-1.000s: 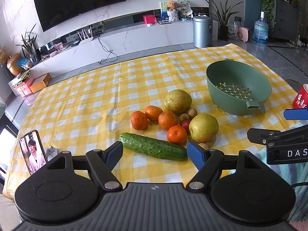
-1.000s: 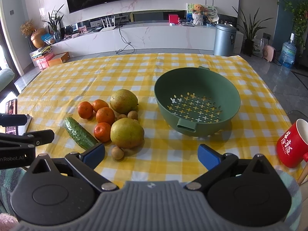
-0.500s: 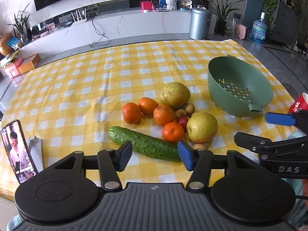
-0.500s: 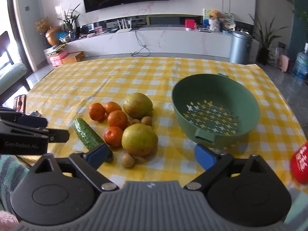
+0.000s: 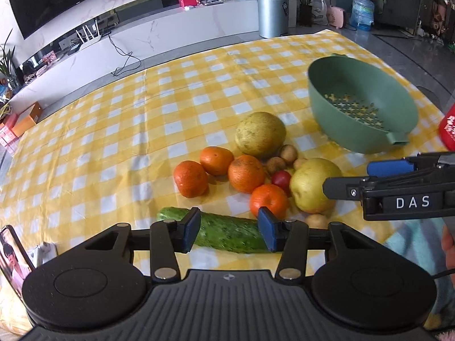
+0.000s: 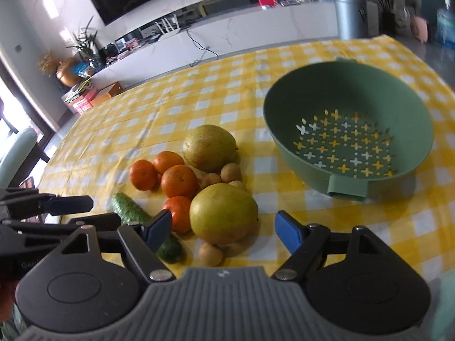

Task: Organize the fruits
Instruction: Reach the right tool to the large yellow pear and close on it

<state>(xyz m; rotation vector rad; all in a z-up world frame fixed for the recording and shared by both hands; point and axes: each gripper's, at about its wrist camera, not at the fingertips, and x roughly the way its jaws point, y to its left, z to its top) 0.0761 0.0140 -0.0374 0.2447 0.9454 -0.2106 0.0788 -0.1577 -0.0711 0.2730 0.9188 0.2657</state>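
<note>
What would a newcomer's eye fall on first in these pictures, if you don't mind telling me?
Probably the heap of fruit on the yellow checked tablecloth: four oranges, two big yellow-green fruits and a cucumber at its near edge. To its right stands an empty green colander. Both grippers, left and right, hover close, jaws closing.

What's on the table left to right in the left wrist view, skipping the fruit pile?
Phone → cucumber → green strainer bowl → red mug.
</note>
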